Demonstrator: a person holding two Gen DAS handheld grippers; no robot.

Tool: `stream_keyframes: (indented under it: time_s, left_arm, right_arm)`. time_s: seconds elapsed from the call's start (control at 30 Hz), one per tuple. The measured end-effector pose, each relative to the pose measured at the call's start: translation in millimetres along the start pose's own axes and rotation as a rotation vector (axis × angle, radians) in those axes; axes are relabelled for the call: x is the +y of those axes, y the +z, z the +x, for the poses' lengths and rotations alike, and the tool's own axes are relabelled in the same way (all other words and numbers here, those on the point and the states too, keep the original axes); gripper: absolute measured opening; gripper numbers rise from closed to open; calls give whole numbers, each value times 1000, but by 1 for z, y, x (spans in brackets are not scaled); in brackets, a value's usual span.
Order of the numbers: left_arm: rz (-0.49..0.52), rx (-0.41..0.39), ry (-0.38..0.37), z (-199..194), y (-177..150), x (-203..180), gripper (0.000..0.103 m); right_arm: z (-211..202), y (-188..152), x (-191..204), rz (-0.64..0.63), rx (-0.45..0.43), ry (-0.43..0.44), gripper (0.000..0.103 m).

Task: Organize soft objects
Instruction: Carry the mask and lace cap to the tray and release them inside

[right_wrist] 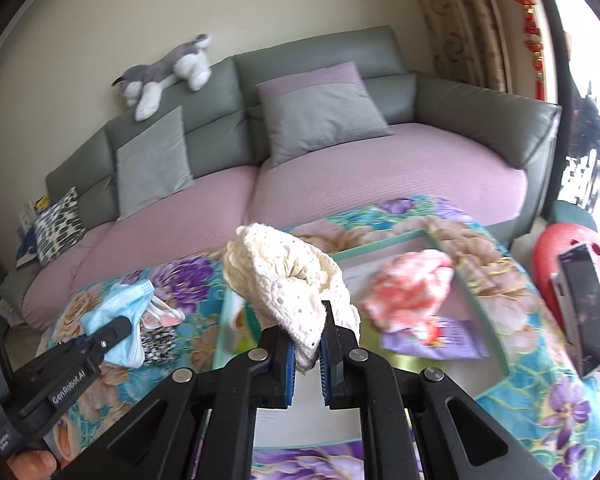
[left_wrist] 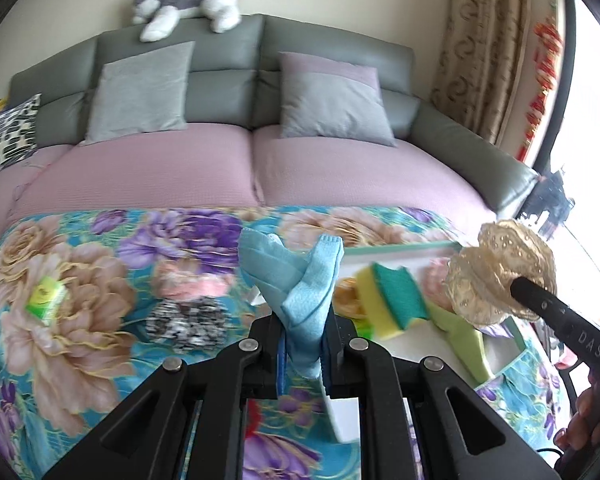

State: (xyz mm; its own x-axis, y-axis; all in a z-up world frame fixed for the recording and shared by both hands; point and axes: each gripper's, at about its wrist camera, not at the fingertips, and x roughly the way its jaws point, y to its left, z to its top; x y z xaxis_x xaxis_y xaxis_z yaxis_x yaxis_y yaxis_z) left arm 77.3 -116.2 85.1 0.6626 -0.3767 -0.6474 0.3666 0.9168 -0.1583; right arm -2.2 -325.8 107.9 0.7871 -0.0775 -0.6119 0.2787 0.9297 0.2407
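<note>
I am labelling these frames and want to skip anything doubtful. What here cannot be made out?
- Yellow-and-green sponge, left wrist view: motion blur smears its edges.
- Green-rimmed white tray: its near part is hidden behind both grippers' bodies in each view.
- Small green-and-yellow item on the floral cloth, left wrist view: too blurred to identify.
- Purple packet in the tray, right wrist view: print unreadable.

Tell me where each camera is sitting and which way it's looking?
Left wrist view: sits on the left tongs, looking along them over the floral cloth toward the sofa; they pinch a blue cloth, and a hand shows at right.
Right wrist view: sits on the right tongs, facing the sofa too; they pinch a cream lace cloth, and a thumb shows at lower left.
Both share: sofa, plush dog, each other's tongs.
</note>
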Motion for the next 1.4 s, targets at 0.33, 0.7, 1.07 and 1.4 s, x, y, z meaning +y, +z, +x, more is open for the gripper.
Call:
stream_keyframes:
  time_s: [0.33,0.7,1.07,1.4]
  left_arm:
    - [86,97,-88,22,-13,-50,14]
    - [110,267,-102,64,-42,-63,14]
    - [135,370,-98,87,-61,-70,14]
    - [133,374,-99,91,-66,-68,16]
  right_arm:
    - [10,-7,-27,32,86,-32,10]
    - [66,-35,-26,20,275,-39,10]
    - [95,-52,-28,23,382,-43,10]
    - [101,-55,-24,10,412,-49,13]
